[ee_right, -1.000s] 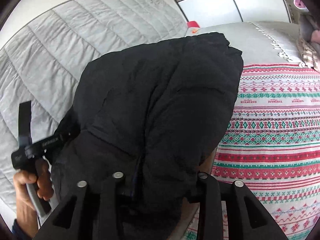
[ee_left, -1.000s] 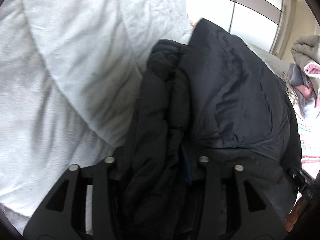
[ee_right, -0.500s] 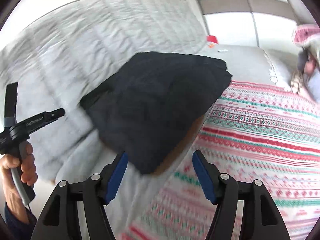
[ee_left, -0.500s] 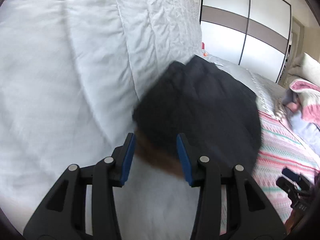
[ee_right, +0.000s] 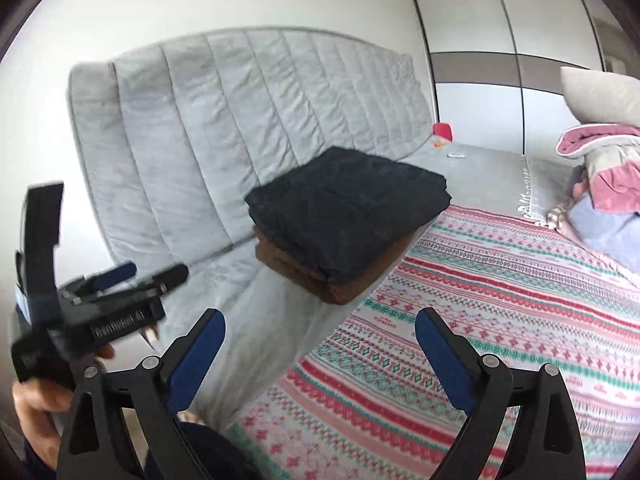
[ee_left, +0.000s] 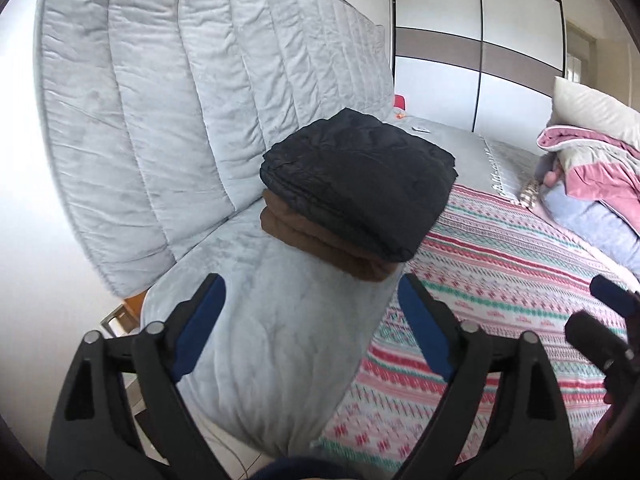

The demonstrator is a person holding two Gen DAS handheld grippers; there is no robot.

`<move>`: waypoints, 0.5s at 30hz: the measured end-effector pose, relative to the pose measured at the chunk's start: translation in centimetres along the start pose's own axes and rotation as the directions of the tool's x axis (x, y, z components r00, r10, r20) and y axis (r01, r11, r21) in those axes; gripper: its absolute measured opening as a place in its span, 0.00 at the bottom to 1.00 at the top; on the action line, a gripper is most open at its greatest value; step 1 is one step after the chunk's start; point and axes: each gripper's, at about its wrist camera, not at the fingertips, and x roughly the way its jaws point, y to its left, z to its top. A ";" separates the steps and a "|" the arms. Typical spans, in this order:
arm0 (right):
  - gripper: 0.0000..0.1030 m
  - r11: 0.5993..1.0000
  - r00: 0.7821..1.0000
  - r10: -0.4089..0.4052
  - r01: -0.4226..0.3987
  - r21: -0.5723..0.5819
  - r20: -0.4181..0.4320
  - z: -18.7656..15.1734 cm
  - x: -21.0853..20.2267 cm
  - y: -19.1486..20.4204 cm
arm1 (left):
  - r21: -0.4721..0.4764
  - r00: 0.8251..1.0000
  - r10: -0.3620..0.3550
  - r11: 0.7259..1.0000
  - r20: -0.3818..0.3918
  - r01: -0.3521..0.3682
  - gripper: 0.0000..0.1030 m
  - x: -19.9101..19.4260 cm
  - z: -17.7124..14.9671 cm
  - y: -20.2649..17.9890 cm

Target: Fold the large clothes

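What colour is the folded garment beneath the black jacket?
Brown folded garment, clearest in the right wrist view.

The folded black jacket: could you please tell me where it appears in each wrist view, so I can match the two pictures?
Left wrist view: the folded black jacket lies centre, above the open left gripper, atop a folded brown garment.
Right wrist view: the jacket sits centre, above the open right gripper.
Shared landmark: the grey quilted headboard behind it.

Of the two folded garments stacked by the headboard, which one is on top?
The black jacket is on top; the brown garment shows only as a folded edge beneath it.
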 end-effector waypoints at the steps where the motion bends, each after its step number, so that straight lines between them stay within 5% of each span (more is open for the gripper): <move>1: 0.95 1.000 1.000 -0.005 0.005 0.008 0.017 -0.2 -0.9 0.1 | -0.006 1.000 0.011 1.000 0.002 -0.011 0.88 -0.5 -0.3 0.0; 15: 0.99 0.998 0.994 -0.050 0.047 0.033 0.098 -2.4 -6.2 -0.3 | -0.003 0.995 0.080 0.997 0.054 -0.080 0.94 -7.7 -4.6 -1.4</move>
